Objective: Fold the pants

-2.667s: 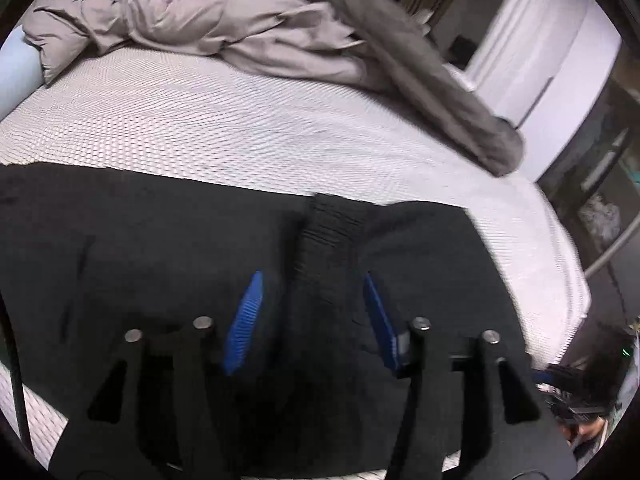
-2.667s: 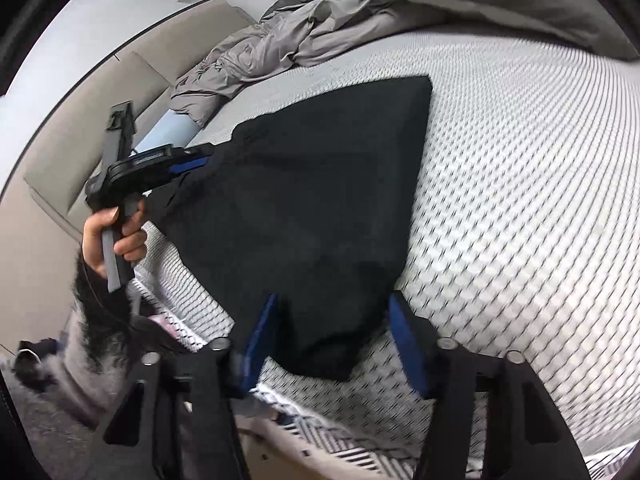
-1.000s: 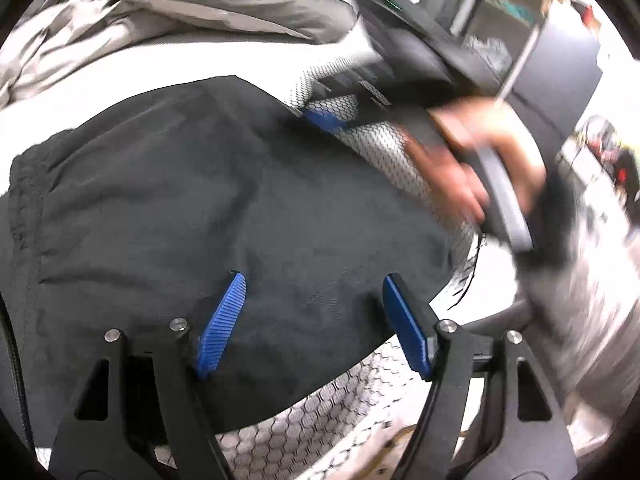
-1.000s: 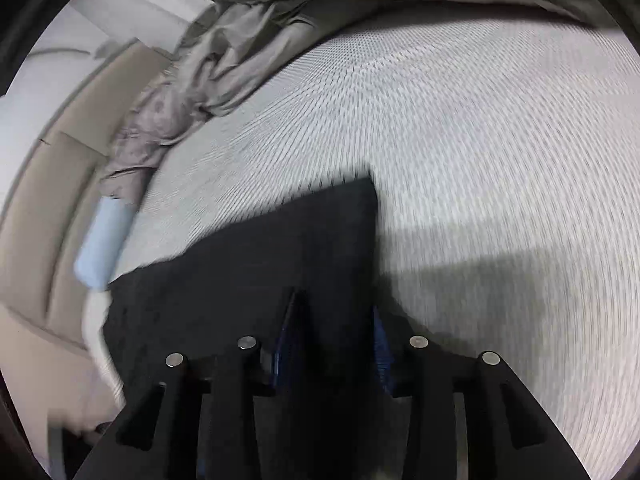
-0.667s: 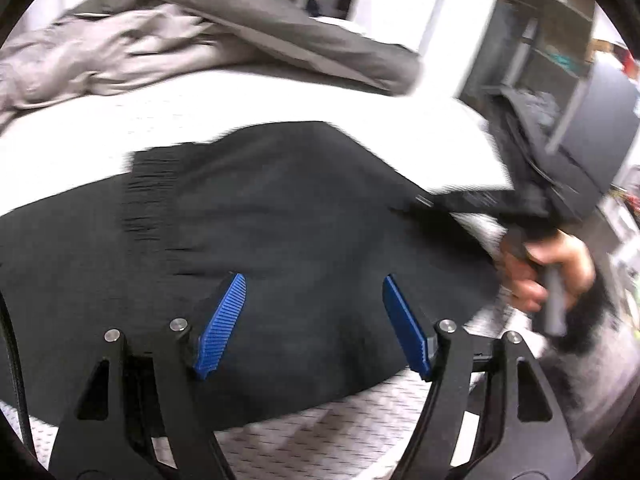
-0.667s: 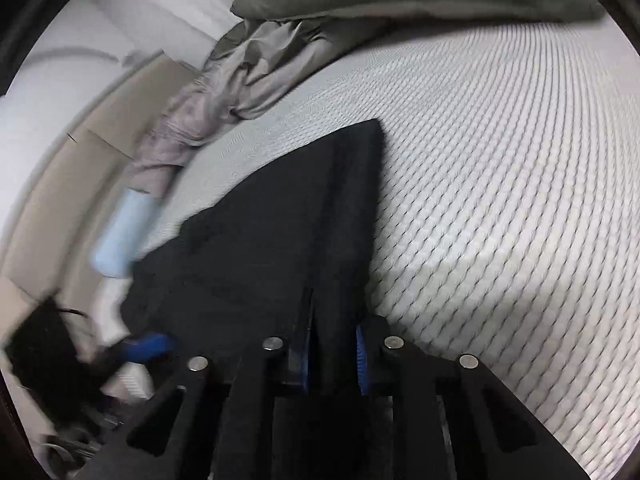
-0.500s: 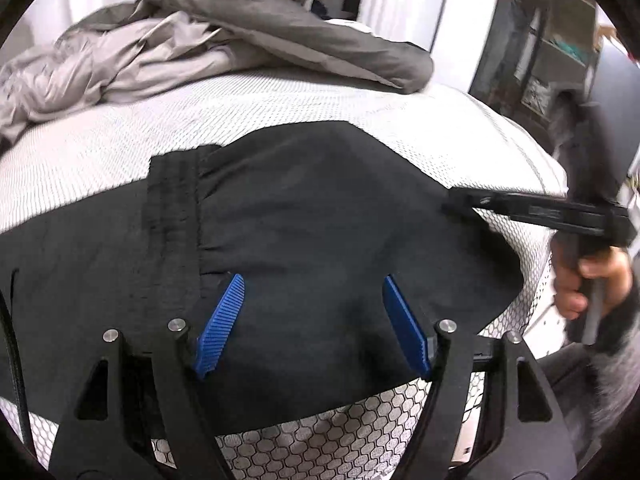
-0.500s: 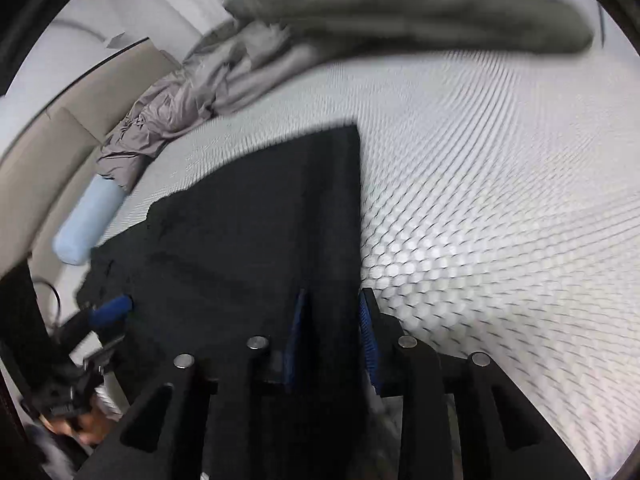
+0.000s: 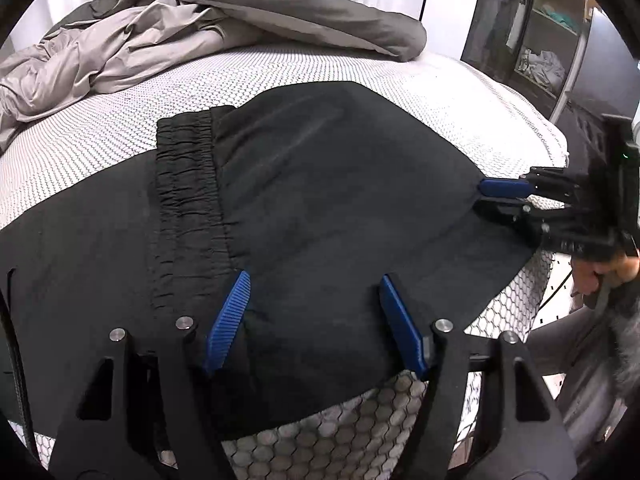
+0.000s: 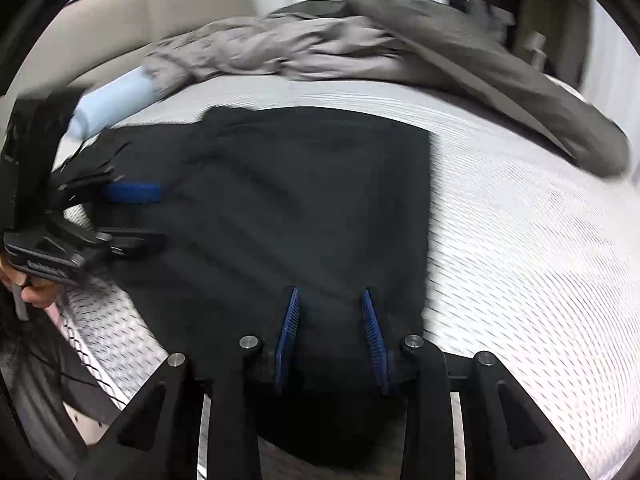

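Observation:
Black pants lie folded on the white mesh mattress, with the elastic waistband left of centre. My left gripper is open and hovers over the near edge of the pants. My right gripper has its jaws partly apart over the pants' near edge; in the left wrist view it sits at the pants' right corner, blue pad on top of the cloth. The left gripper shows at the left of the right wrist view.
A crumpled grey duvet lies across the far side of the bed. A light blue bolster lies by the beige headboard. A dark shelf unit stands past the bed's right edge. The mattress edge is just below my left gripper.
My right gripper was shut on the pants' edge and has now opened part way. Its view swung left across the bed. My left gripper stayed open and barely moved.

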`<state>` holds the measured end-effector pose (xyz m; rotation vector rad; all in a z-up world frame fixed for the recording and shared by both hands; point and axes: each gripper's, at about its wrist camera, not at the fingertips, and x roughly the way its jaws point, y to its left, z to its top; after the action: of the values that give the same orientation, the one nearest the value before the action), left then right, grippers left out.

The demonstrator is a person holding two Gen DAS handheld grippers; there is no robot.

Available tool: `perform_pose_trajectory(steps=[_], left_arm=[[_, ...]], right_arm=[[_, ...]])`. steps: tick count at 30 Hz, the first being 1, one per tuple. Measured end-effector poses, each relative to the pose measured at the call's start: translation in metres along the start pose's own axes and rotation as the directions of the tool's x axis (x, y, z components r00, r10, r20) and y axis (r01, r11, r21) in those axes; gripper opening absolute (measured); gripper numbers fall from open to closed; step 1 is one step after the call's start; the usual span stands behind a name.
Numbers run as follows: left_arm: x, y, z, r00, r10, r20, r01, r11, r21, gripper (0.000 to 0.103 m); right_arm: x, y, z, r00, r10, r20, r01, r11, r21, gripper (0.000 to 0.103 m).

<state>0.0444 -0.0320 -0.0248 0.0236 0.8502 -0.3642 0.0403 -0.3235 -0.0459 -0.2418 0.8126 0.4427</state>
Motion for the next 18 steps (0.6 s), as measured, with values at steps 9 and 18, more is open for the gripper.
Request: perform_pose_trajectory(steps=[9, 18], left_arm=[[0.004, -0.007, 0.064, 1.0, 0.019, 0.02, -0.019, 1.0, -0.003, 0.066], [0.019, 0.027, 0.054, 0.998, 0.013, -0.055, -0.014, 1.0, -0.013, 0.061]], right_arm=[[0.012, 0.016, 0.06, 0.996, 0.072, 0.057, -0.071, 0.997, -0.01, 0.034], [0.037, -0.015, 0.034, 0.997, -0.052, -0.057, 0.05, 0.998, -0.031, 0.035]])
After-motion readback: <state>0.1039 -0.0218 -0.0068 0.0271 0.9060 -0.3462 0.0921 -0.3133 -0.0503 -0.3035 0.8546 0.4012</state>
